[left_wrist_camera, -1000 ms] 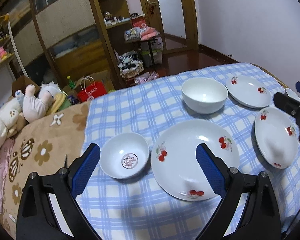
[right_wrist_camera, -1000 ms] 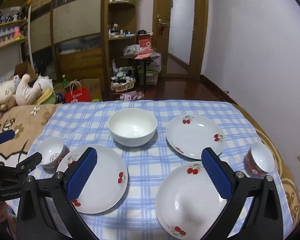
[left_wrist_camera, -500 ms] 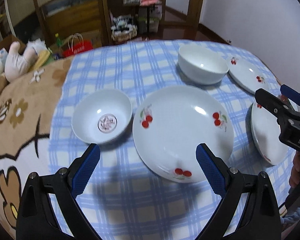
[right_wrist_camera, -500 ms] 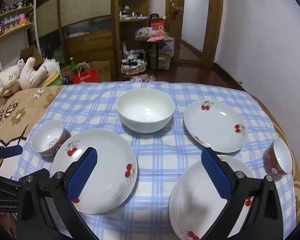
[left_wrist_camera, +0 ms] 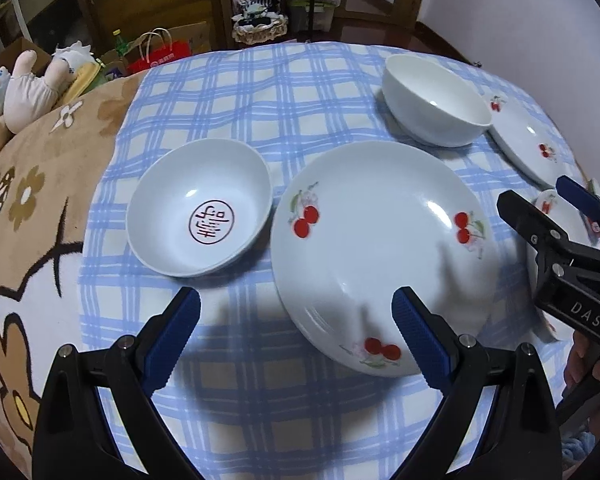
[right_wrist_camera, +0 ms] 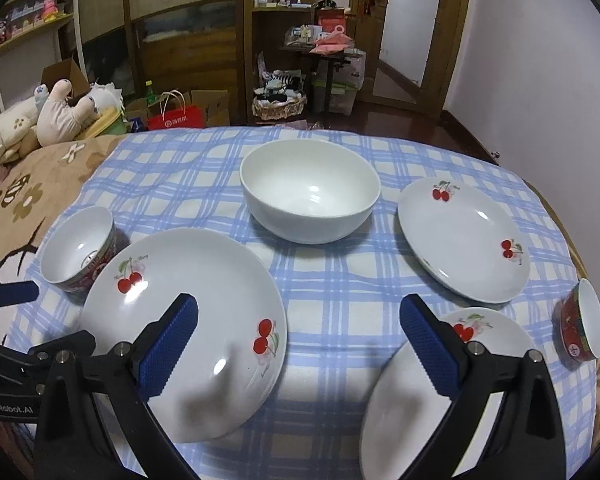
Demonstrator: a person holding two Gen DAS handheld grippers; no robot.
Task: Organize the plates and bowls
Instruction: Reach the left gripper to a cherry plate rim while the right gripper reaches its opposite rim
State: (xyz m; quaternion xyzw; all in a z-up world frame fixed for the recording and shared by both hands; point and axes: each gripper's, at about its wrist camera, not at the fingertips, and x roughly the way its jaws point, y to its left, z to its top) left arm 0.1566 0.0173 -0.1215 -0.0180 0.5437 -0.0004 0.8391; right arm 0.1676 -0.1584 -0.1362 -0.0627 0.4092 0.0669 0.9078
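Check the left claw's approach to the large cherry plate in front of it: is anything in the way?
Nothing visible blocks it. The left claw is open above the checked cloth with the large cherry plate directly ahead. The small bowl sits to the plate's left, out of the path.

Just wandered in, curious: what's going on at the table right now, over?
Left tool open, right tool open, both empty. Three cherry plates, big white bowl and two small bowls sit separate, nothing stacked. Nothing in the way.
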